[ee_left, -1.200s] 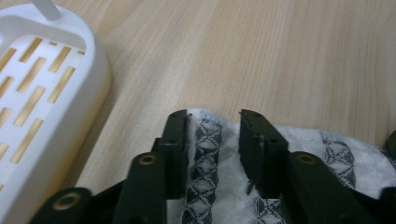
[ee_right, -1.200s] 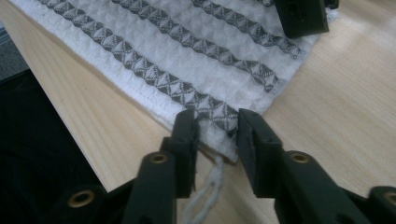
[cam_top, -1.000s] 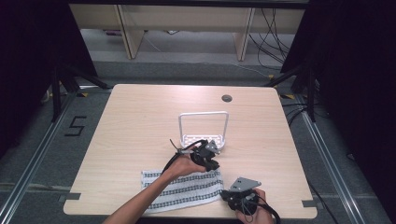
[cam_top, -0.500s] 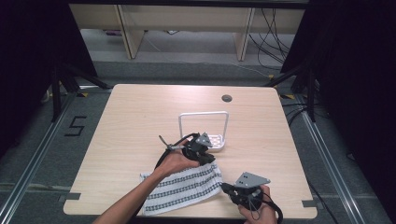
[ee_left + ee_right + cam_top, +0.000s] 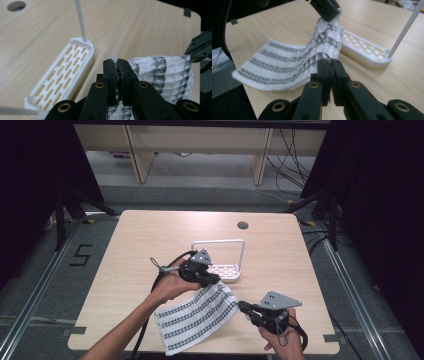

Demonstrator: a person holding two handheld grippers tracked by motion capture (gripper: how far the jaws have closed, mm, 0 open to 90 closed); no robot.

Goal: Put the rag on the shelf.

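Compared with a second ago, the cloth [image 5: 197,315] is now lifted along its far edge instead of lying flat, and the right gripper [image 5: 245,308] is found nearer to its right corner. Most of the patterned cloth rests near the front edge of the table [image 5: 130,250], at about the middle, while its far edge is raised toward the white rack [image 5: 222,260], which stands near the table's centre.

The left gripper [image 5: 212,279] is held just in front of the rack, and its fingers [image 5: 110,75] are pressed together on the cloth's far corner. The fingers [image 5: 337,75] of the right gripper are pinched on the cloth's right-hand edge, as seen in the right gripper view.

Several risks are judged from here. Only a thin margin of fabric appears to be caught in each pair of fingers, so a corner could be pulled free if the cloth is stretched hard between the two. The rack sits just beside the left gripper and could be knocked or dragged if the cloth is swung across it. The front part of the cloth lies close to the table's front edge and could slide off if released.
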